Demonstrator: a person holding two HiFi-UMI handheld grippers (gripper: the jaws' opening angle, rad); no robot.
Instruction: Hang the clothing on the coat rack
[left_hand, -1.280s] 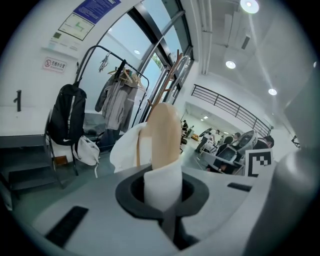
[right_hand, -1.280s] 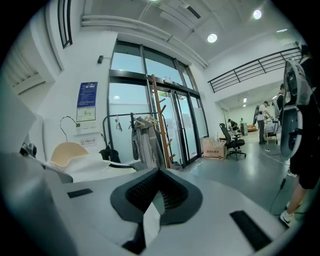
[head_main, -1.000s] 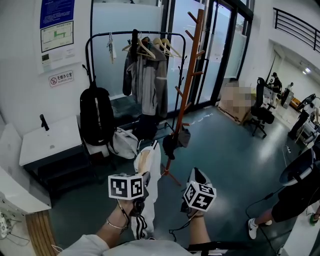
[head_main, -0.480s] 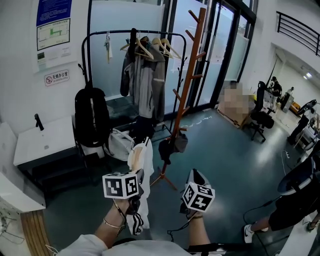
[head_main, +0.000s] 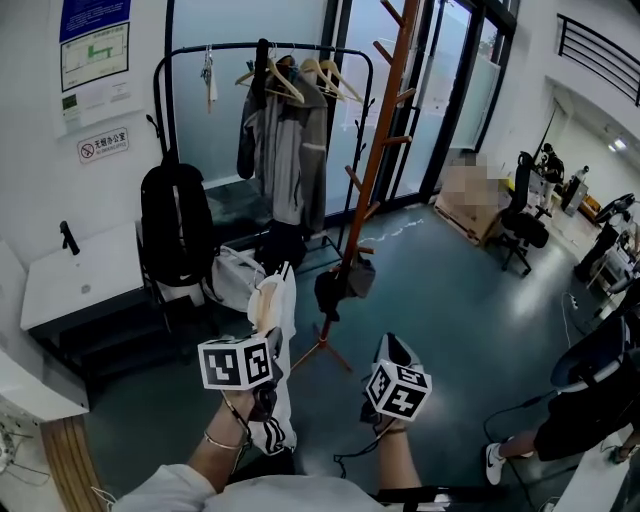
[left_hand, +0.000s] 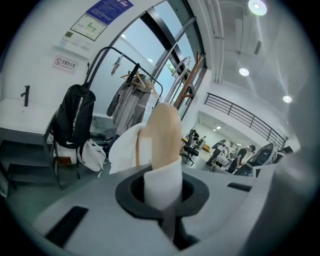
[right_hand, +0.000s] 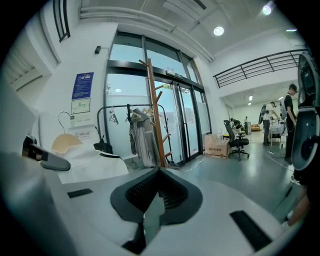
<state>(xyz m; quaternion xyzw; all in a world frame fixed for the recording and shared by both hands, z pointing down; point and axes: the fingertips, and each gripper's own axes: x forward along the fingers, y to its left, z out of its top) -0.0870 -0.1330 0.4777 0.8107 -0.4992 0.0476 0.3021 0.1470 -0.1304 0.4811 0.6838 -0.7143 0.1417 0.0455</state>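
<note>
My left gripper (head_main: 268, 342) is shut on a white garment (head_main: 272, 400) with dark stripes that hangs on a pale wooden hanger (head_main: 266, 303). In the left gripper view the hanger (left_hand: 165, 131) and white cloth (left_hand: 162, 185) rise straight out of the closed jaws of the left gripper (left_hand: 162, 194). The tall wooden coat rack (head_main: 377, 165) stands ahead, slightly right of the garment, with a dark item (head_main: 340, 285) on a low peg. My right gripper (head_main: 393, 347) is beside the left one, shut and empty; the right gripper (right_hand: 159, 194) faces the coat rack (right_hand: 155, 116).
A black garment rail (head_main: 262, 50) with a grey jacket (head_main: 290, 150) and bare hangers stands behind the coat rack. A black backpack (head_main: 172, 225), a white bag (head_main: 232, 275) and a white cabinet (head_main: 70, 285) are at the left. A person (head_main: 590, 400) stands at the right.
The view has drawn closer to the racks. My left gripper, still gripping the hanger and garment, sits a little higher and further left. The right gripper has hardly moved.
</note>
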